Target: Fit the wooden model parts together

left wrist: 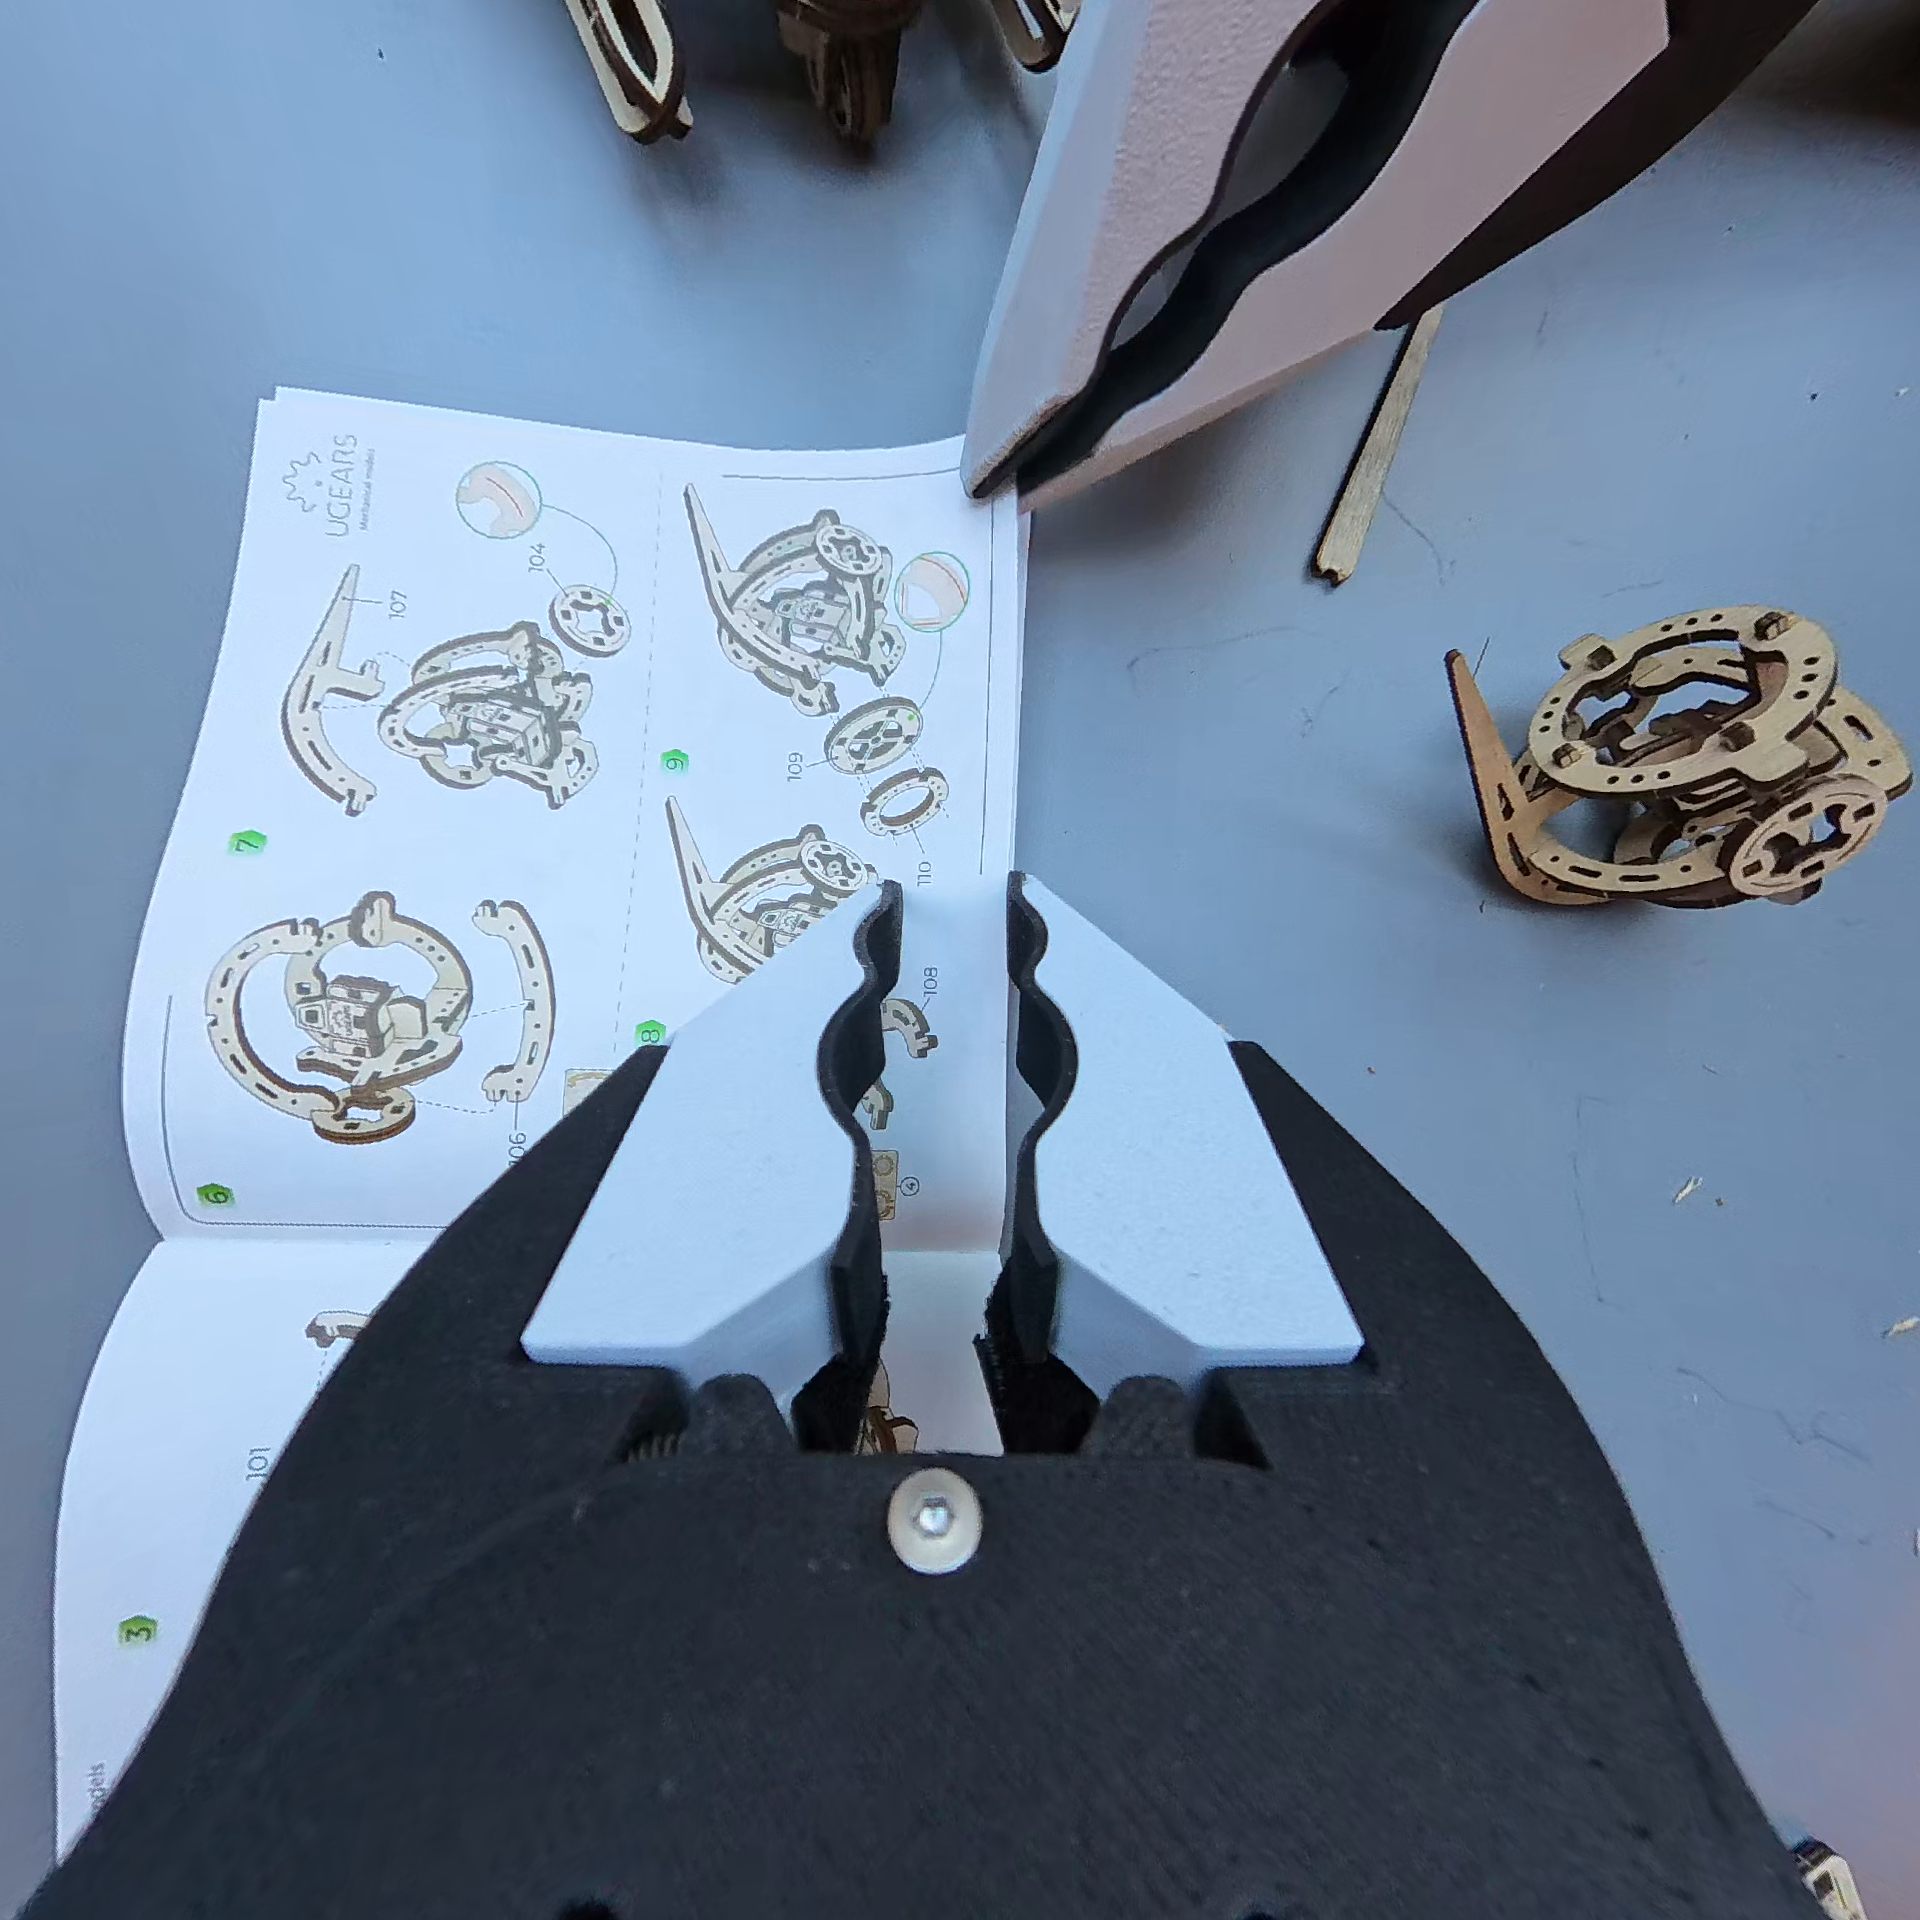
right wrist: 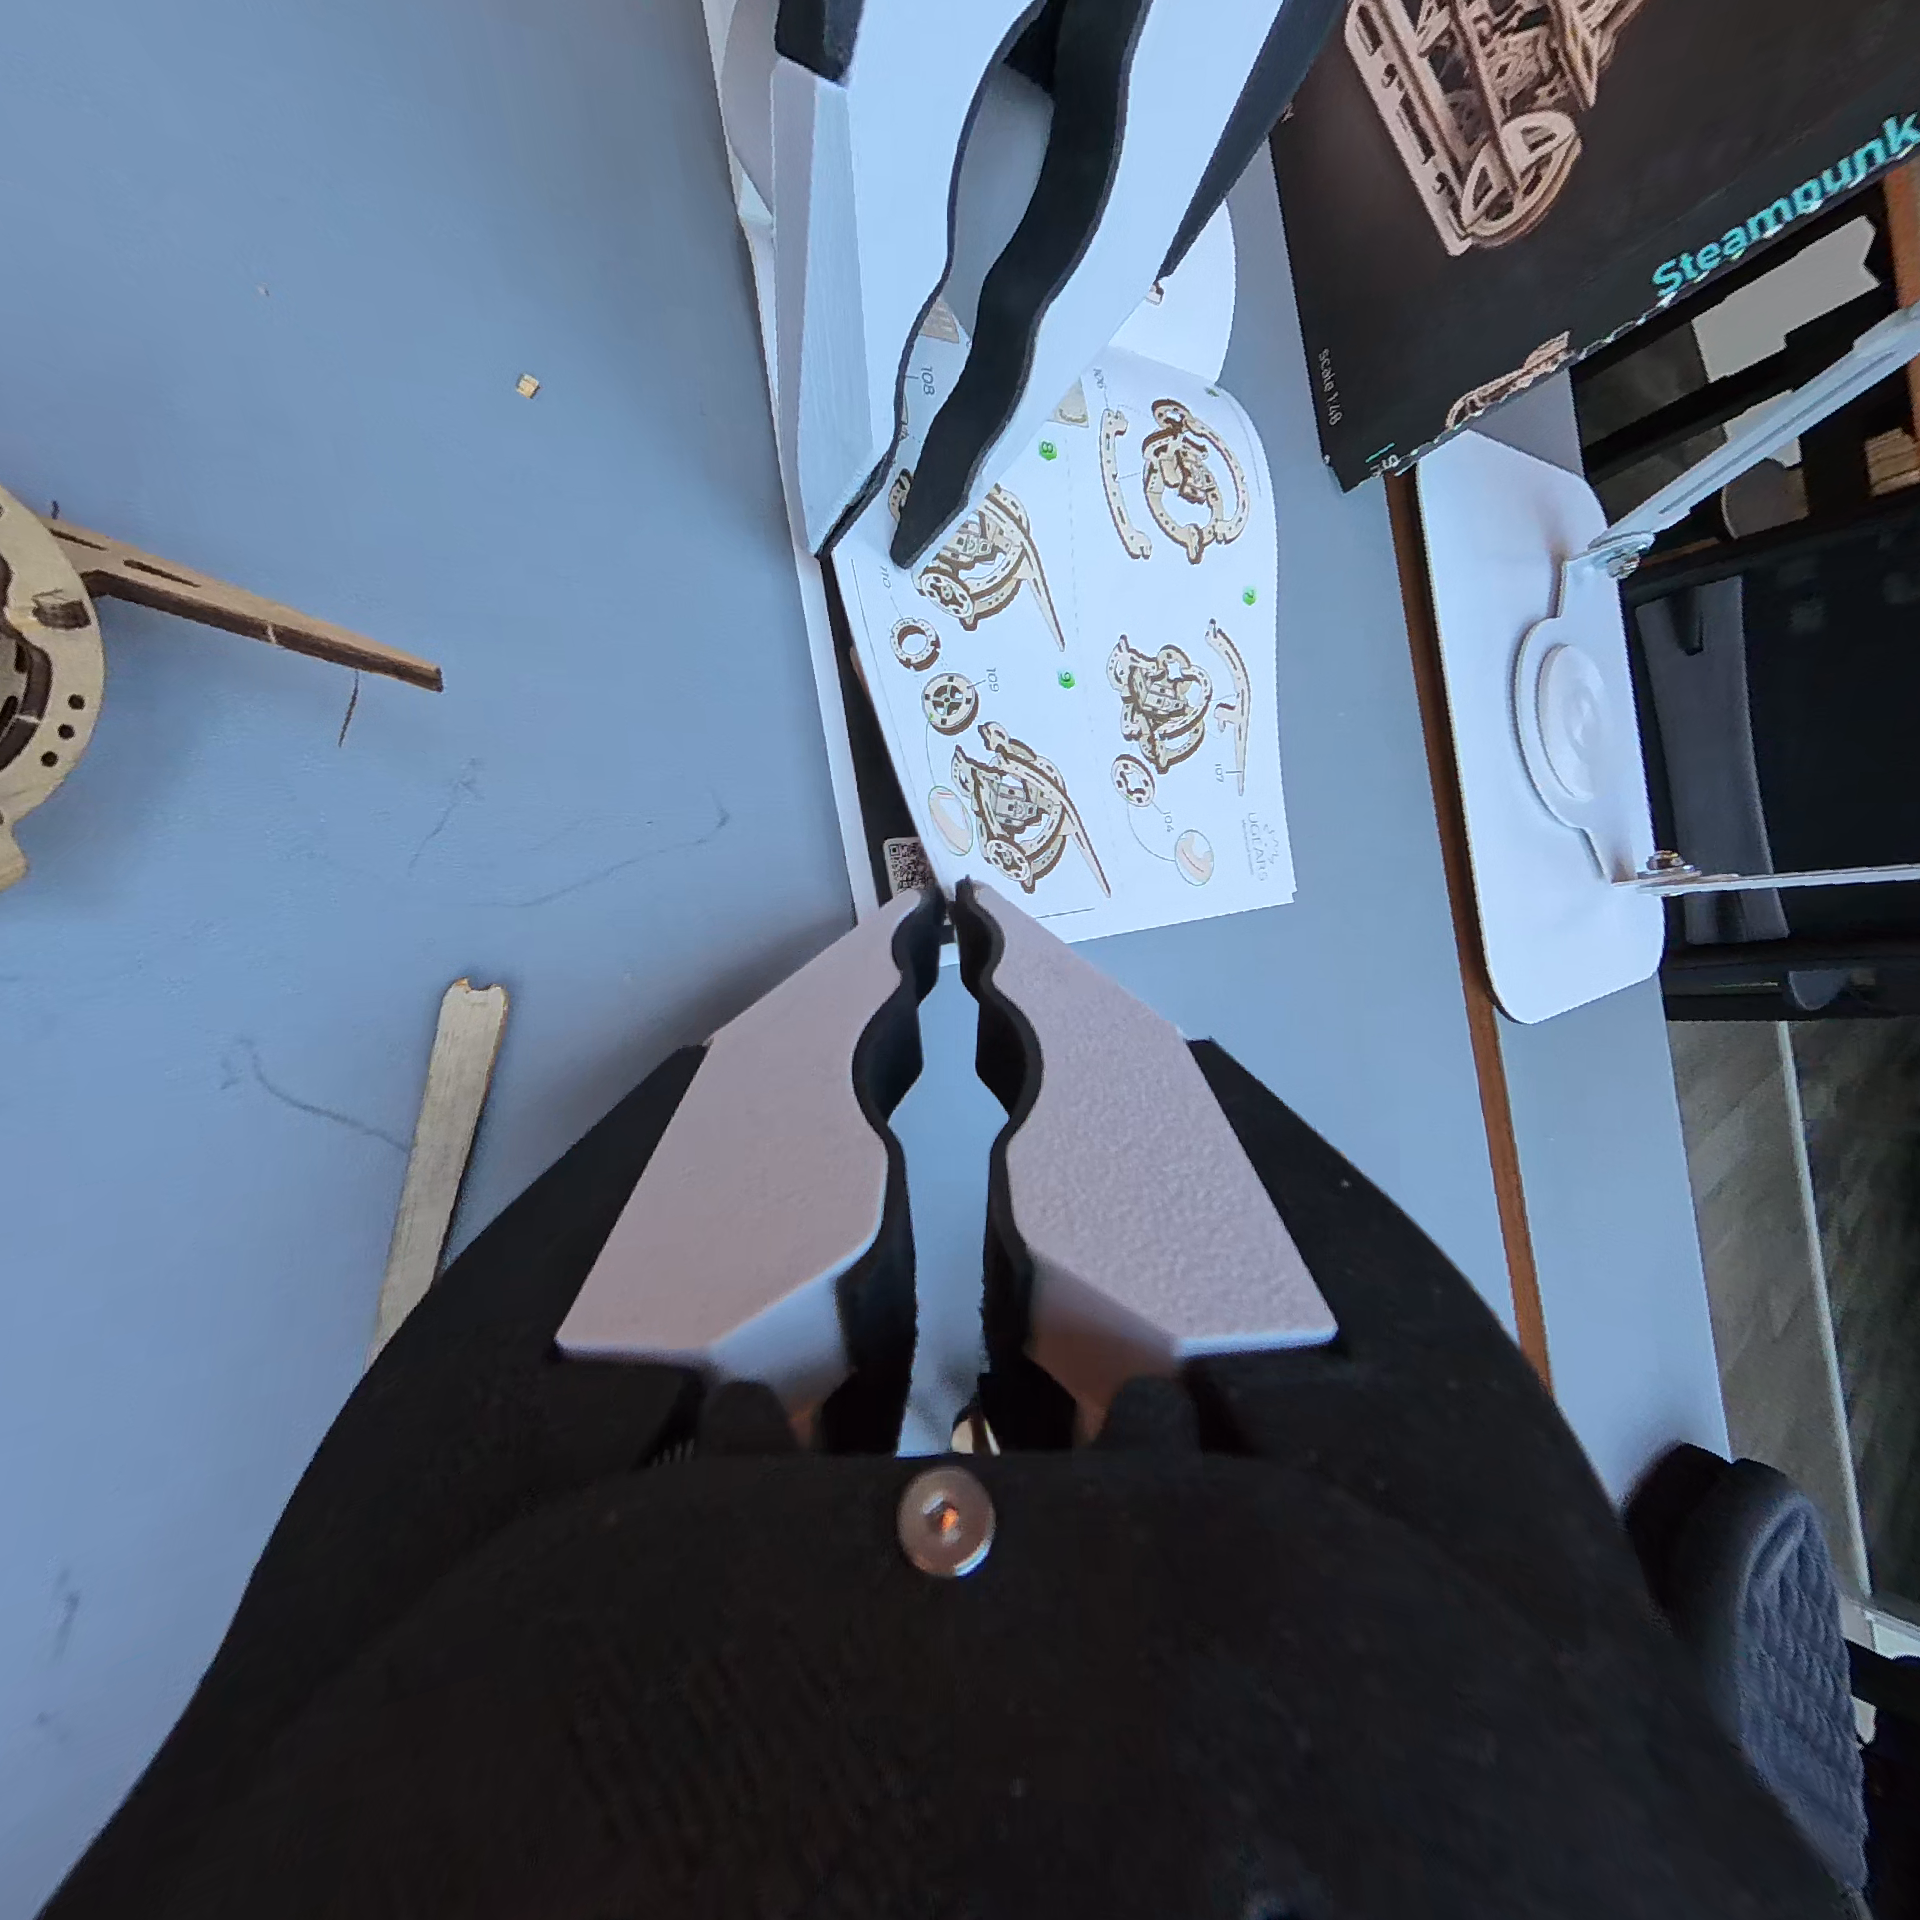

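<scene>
The left gripper (left wrist: 954, 899) hangs over the booklet (left wrist: 582, 831), its white fingers (left wrist: 769, 1122) apart with a clear gap and nothing between the black pads. The right gripper (right wrist: 951, 904) has its pinkish fingers (right wrist: 769, 1143) nearly together, tips almost touching, a slit left lower down, and nothing held; its tips sit right at the booklet's (right wrist: 1143, 727) near corner, and whether they touch the paper cannot be told. In the left wrist view the right gripper (left wrist: 997, 483) comes in from the top right, its tip at the booklet's far right corner. The booklet lies open on the grey desk (left wrist: 1247, 1039), showing drawings of assembly steps with green number marks. To the right of it, well apart, the partly built wooden model (left wrist: 1704, 769) rests on the desk: rings nested round a core, a wheel-like disc at the front, and a pointed flat piece sticking up on its left side. In the right wrist view the model (right wrist: 42, 665) shows at the left edge, its spike pointing toward the booklet. A flat wooden stick (left wrist: 1377, 457) lies on the desk between the model and the right gripper; the right wrist view shows the stick (right wrist: 442, 1164) just left of that gripper. More wooden parts (left wrist: 644, 73) lie at the desk's far edge. A dark box (right wrist: 1558, 208) with a pictured model sits at the desk's edge beyond the booklet, beside a white plate (right wrist: 1538, 727). A tiny wood chip (right wrist: 527, 387) lies alone on the desk.
</scene>
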The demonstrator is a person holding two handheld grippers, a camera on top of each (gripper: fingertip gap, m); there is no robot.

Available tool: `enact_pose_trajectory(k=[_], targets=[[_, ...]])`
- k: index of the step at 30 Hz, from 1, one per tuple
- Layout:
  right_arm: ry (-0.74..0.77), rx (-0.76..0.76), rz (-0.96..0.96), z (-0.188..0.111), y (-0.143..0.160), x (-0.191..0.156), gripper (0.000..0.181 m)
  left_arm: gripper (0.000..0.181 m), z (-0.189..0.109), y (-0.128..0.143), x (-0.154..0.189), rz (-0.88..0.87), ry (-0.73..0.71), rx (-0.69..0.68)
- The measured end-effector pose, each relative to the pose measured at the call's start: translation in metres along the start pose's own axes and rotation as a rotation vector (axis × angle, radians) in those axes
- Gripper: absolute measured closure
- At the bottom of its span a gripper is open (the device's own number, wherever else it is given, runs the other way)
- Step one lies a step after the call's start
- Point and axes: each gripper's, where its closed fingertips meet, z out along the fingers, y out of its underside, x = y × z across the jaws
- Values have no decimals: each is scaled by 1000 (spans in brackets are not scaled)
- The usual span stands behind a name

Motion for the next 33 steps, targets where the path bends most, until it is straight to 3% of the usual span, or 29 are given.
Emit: enact_pose_trajectory(k=[7, 14, 19, 24, 33], targets=[[3, 5, -20, 0, 0, 0, 181, 156, -4, -8, 2, -38, 2, 61], [33, 45, 16, -7, -10, 9, 181, 147, -3, -42, 18, 43, -85, 98], [49, 47, 29, -9, -13, 12, 181, 159, 10, -52, 11, 52, -202, 68], [59, 56, 44, -10, -16, 15, 181, 176, 7, -57, 3, 50, -291, 128], [81, 75, 45, -11, -22, 18, 180, 181, 0, -56, 4, 95, -375, 202]])
